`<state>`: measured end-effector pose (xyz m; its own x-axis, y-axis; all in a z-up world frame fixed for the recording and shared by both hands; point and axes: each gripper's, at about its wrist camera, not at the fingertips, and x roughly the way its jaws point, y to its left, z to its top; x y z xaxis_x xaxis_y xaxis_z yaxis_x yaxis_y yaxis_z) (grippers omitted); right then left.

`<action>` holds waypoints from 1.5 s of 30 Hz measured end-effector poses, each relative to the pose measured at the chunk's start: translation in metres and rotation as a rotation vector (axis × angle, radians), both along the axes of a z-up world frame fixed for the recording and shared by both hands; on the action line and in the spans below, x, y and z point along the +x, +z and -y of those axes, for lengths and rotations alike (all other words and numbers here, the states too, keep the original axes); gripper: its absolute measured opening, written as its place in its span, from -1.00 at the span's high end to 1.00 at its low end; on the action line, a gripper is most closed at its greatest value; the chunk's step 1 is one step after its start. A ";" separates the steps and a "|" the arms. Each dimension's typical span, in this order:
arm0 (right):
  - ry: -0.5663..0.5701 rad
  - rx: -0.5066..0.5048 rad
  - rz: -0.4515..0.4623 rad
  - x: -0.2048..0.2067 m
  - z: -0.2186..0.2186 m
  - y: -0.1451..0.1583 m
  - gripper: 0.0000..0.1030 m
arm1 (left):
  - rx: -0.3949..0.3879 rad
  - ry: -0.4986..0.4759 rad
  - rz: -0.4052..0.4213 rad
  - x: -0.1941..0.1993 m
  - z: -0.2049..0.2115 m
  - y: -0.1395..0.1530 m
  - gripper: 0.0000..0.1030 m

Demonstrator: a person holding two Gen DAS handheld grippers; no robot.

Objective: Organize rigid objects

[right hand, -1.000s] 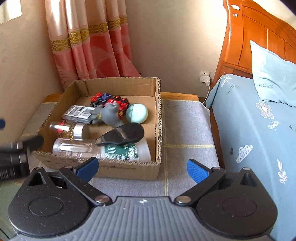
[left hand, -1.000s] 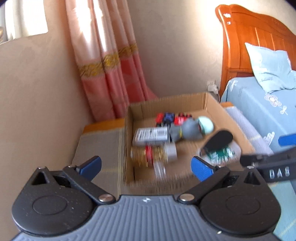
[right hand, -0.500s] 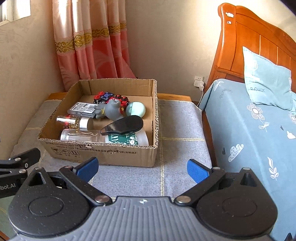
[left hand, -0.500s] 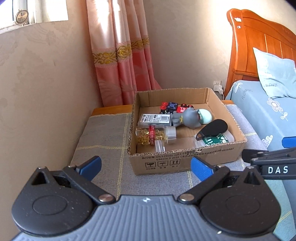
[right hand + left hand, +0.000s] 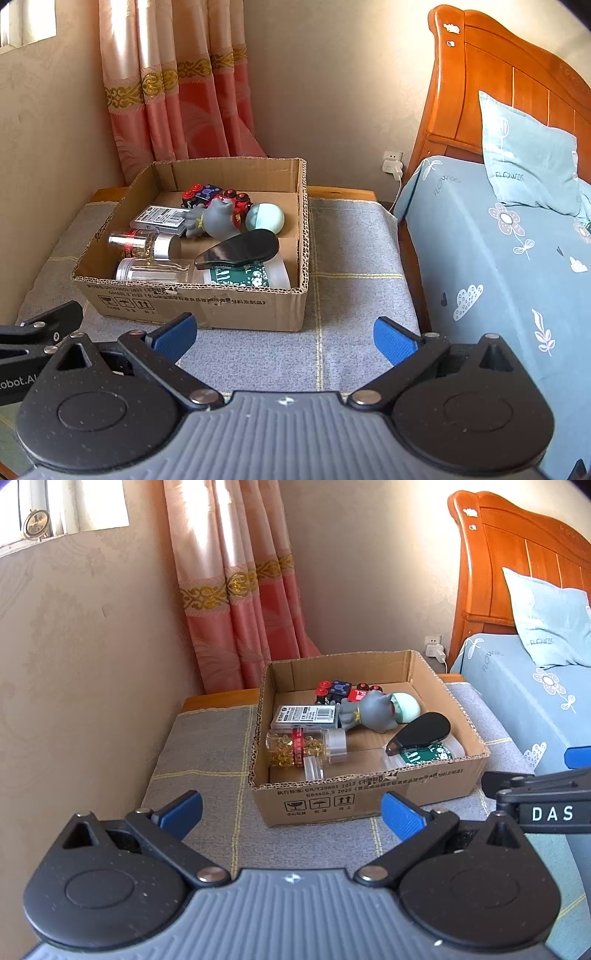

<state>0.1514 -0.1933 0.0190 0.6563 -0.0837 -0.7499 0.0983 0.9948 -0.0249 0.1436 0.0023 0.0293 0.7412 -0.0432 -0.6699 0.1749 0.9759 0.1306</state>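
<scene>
An open cardboard box (image 5: 369,797) (image 5: 207,306) stands on a grey checked cloth. Inside lie a grey cat figure (image 5: 369,710) (image 5: 218,221), a red and blue toy (image 5: 341,690) (image 5: 210,195), a flat labelled case (image 5: 304,716) (image 5: 159,221), a clear bottle of yellow capsules (image 5: 295,746) (image 5: 144,243), a black oval object (image 5: 421,733) (image 5: 240,251) and a clear jar with a green label (image 5: 207,275). My left gripper (image 5: 291,812) hangs open in front of the box, holding nothing. My right gripper (image 5: 284,334) is open too, before the box's right corner.
A bed (image 5: 498,258) with a blue flowered sheet and pillow (image 5: 524,155) lies on the right, its wooden headboard (image 5: 491,81) behind. A pink curtain (image 5: 236,602) hangs behind the box. A wall (image 5: 74,664) runs along the left. A charger (image 5: 393,168) sits in a wall socket.
Both grippers have drawn back and up from the box, which looks smaller and farther now. The left view's blur has gone. Nothing in the box has moved.
</scene>
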 end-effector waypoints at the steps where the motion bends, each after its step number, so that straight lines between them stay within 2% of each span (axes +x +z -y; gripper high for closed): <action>1: 0.001 0.002 0.001 0.000 0.000 0.000 -1.00 | 0.000 0.001 0.000 0.000 0.000 0.000 -0.99; 45: 0.014 0.003 0.011 -0.004 0.000 0.004 -1.00 | 0.016 0.020 0.014 0.000 0.001 0.002 -0.99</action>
<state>0.1475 -0.1928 0.0226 0.6656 -0.0724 -0.7428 0.0852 0.9962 -0.0208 0.1436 0.0010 0.0315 0.7512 -0.0176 -0.6598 0.1532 0.9770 0.1483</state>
